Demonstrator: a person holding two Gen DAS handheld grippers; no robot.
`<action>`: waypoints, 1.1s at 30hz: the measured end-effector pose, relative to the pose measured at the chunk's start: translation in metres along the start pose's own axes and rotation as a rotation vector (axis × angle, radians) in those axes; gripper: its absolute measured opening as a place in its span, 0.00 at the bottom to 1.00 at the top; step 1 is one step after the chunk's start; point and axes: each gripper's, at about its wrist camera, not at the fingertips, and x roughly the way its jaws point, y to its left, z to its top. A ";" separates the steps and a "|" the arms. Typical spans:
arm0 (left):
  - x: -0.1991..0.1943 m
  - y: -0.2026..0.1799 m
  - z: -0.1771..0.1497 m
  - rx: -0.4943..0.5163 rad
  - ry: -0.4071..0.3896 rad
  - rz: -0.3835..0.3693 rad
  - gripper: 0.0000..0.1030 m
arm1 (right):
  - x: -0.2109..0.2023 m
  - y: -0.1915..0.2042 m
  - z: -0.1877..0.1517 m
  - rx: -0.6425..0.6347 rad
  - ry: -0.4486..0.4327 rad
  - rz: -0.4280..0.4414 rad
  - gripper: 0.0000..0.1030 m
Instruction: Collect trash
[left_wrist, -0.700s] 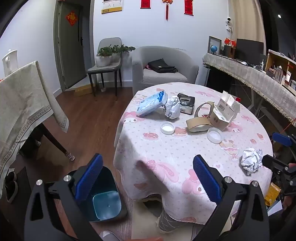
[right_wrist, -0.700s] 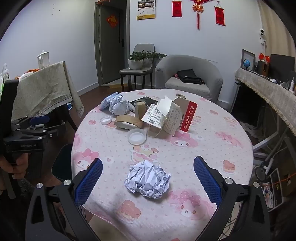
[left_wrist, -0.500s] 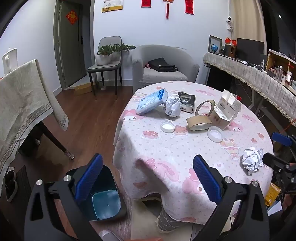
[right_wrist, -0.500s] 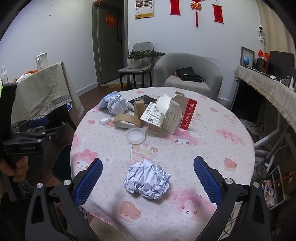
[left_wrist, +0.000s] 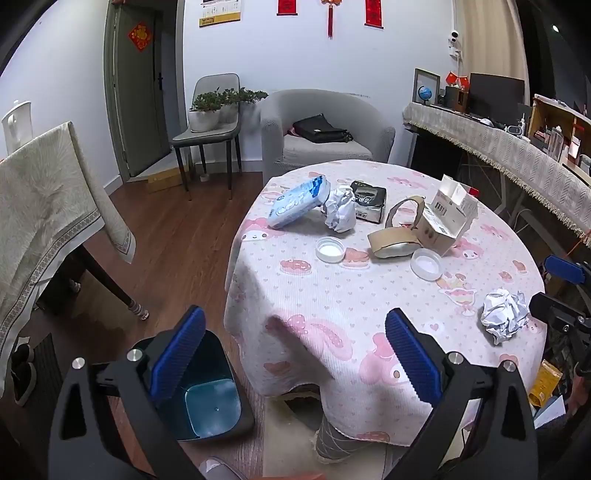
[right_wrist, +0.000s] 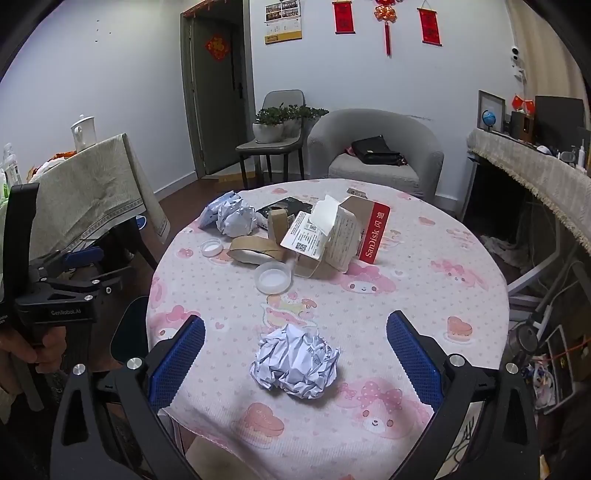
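A crumpled white paper ball (right_wrist: 295, 369) lies near the front edge of the round pink table (right_wrist: 424, 295), between the open fingers of my right gripper (right_wrist: 295, 362). It also shows in the left wrist view (left_wrist: 504, 319). A second paper ball (left_wrist: 340, 214), two white lids (left_wrist: 330, 250) (left_wrist: 426, 264), a brown tape roll (left_wrist: 393, 245), an opened carton (left_wrist: 443, 221) and a blue wipes pack (left_wrist: 299, 201) lie farther back. My left gripper (left_wrist: 295, 354) is open and empty, held left of the table above a dark bin (left_wrist: 207, 398) on the floor.
A cloth-draped table (left_wrist: 48, 206) stands at the left. A chair with potted plants (left_wrist: 210, 114) and a grey armchair (left_wrist: 325, 125) stand at the back. A long draped shelf (left_wrist: 509, 147) runs along the right wall.
Both grippers have tilted slightly, so the table sits a little lower in both views. Nothing was grasped or moved.
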 end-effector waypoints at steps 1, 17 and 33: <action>0.000 0.000 0.000 -0.002 0.001 -0.001 0.97 | 0.001 -0.005 0.002 0.003 0.004 0.002 0.97; 0.000 0.000 -0.001 0.001 0.000 -0.004 0.97 | 0.000 -0.001 0.003 0.008 0.003 0.000 0.97; 0.000 0.000 -0.001 0.001 0.001 -0.002 0.97 | 0.001 -0.002 0.002 0.008 0.002 -0.001 0.97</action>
